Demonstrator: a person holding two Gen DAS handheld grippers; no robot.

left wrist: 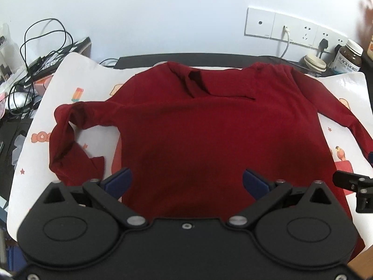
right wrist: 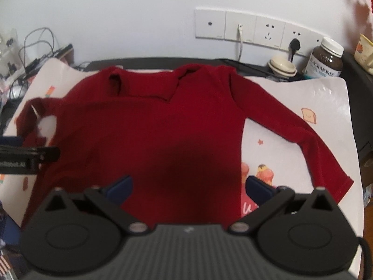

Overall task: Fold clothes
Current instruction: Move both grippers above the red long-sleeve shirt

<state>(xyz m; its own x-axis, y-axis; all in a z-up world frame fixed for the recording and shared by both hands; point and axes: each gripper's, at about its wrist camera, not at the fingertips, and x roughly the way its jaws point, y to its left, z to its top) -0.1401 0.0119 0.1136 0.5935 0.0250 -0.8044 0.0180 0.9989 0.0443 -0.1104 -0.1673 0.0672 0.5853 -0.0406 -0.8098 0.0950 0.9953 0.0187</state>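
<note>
A dark red long-sleeved top (left wrist: 209, 126) lies flat on a white printed mat (left wrist: 70, 86), collar toward the wall. Its left sleeve (left wrist: 70, 144) is bunched and looped; the right sleeve (right wrist: 303, 130) stretches out toward the mat's right edge. My left gripper (left wrist: 186, 182) hovers open over the hem, blue pads wide apart with nothing between them. My right gripper (right wrist: 188, 186) is open too, over the hem's right part, one blue pad (right wrist: 258, 186) above the mat beside the top. Each gripper shows at the edge of the other's view.
Wall sockets (right wrist: 254, 30) with plugged cables sit behind the mat. A brown supplement jar (right wrist: 326, 58) and a small cream jar (right wrist: 282, 66) stand at the back right, a mug (right wrist: 364, 53) farther right. Tangled black cables and clutter (left wrist: 35, 53) fill the left side.
</note>
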